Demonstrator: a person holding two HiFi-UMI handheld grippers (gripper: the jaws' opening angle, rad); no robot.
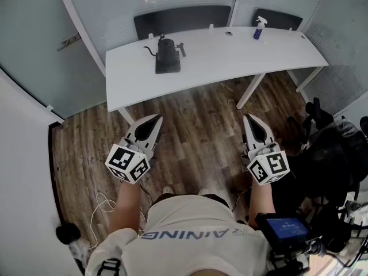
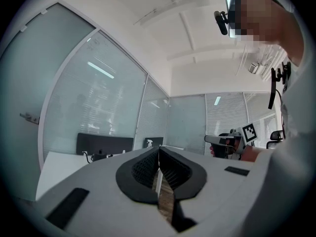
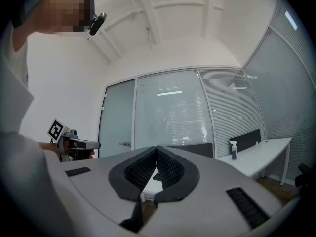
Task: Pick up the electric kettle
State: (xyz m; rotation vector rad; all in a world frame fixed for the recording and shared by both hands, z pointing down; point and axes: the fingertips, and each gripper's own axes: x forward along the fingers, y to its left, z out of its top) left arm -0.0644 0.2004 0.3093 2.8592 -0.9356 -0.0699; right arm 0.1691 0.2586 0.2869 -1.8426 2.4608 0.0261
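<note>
A black gooseneck electric kettle (image 1: 167, 50) stands upright on its dark base, on the left part of a long white table (image 1: 230, 59). Both grippers are held level over the wooden floor, well short of the table's near edge. My left gripper (image 1: 156, 119) points toward the table below the kettle, its jaws shut and empty. My right gripper (image 1: 249, 118) is further right, also shut with nothing between its jaws. In the left gripper view the kettle (image 2: 96, 155) is a small dark shape far off, left of the shut gripper (image 2: 159, 152). In the right gripper view the shut gripper (image 3: 156, 149) hides it.
A blue spray bottle (image 1: 259, 29) stands at the table's far right. Two dark chair backs (image 1: 181, 19) sit behind the table against glass walls. A black office chair and gear (image 1: 328, 154) crowd the right side. A white cable (image 1: 103, 206) lies on the floor at left.
</note>
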